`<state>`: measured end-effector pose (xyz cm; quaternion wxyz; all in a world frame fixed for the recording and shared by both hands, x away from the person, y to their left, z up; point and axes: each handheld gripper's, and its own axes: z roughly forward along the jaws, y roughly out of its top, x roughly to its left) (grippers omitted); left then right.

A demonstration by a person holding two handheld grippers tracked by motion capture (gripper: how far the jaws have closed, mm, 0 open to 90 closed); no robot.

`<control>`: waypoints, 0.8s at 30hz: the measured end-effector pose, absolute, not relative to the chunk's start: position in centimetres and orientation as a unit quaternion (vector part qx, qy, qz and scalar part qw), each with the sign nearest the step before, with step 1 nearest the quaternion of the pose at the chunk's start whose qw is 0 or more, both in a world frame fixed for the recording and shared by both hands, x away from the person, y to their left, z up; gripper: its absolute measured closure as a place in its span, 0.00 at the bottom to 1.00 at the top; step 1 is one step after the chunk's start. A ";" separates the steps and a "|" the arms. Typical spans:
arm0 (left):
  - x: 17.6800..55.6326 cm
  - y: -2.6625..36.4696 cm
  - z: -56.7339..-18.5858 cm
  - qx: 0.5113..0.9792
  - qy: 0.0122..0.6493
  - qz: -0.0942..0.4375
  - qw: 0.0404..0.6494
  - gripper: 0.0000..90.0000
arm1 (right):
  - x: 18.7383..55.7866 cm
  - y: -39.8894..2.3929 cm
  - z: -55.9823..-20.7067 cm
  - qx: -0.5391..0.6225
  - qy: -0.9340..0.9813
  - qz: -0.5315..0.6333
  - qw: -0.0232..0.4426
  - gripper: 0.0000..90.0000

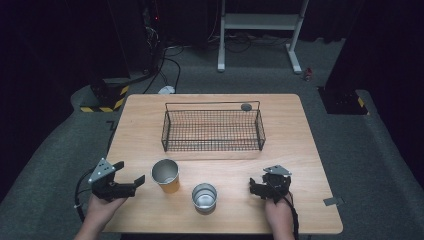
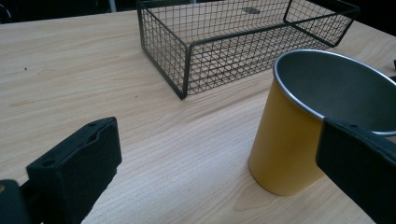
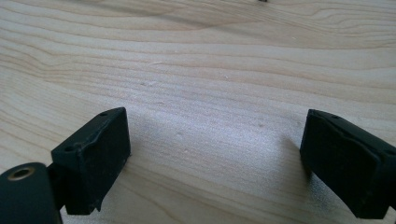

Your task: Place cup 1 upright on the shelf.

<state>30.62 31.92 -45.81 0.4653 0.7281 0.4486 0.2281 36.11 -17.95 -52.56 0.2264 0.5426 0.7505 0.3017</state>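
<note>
The left gripper (image 1: pixel 131 173), jaws wide and empty, sits just beside a yellow cup (image 1: pixel 166 176); the right gripper (image 3: pixel 215 163) gapes over bare table (image 3: pixel 196 70).

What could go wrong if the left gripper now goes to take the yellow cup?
The left gripper is open, and one jaw is very near the yellow cup, which is upright and probably light. A sideways push could tip it. The silver cup stands close by, so a sliding cup might hit it. The wire basket is just behind.
</note>
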 end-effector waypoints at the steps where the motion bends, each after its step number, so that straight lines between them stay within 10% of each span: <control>1: 30.6 31.8 -45.7 0.729 0.447 0.226 0.466 0.01 | 36.1 -18.0 -52.6 0.543 0.750 0.301 0.227 0.09; 24: 30.2 29.0 -44.9 0.745 0.394 0.216 0.492 0.05 | 36.1 -17.9 -52.6 0.543 0.750 0.302 0.226 0.09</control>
